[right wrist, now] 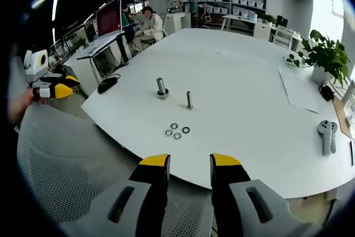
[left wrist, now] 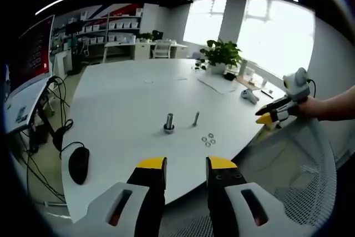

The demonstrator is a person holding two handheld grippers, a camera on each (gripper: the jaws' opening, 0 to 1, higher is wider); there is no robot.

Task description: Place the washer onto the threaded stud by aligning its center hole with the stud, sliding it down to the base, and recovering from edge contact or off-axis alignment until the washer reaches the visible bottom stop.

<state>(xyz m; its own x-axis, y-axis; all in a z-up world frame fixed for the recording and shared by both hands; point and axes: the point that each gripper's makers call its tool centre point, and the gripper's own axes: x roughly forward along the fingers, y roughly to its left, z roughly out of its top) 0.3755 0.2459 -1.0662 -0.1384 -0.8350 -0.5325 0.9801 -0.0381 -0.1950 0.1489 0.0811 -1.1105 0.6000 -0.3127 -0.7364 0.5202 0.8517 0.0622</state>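
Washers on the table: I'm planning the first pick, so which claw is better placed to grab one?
Right, probably. In the right gripper view the washers lie just ahead of the open right claw, nearer than the threaded stud. In the left gripper view they sit farther from the left claw.

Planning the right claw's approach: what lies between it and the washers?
In the right gripper view, between the right claw and the washers lie only bare white table and the mesh chair back.
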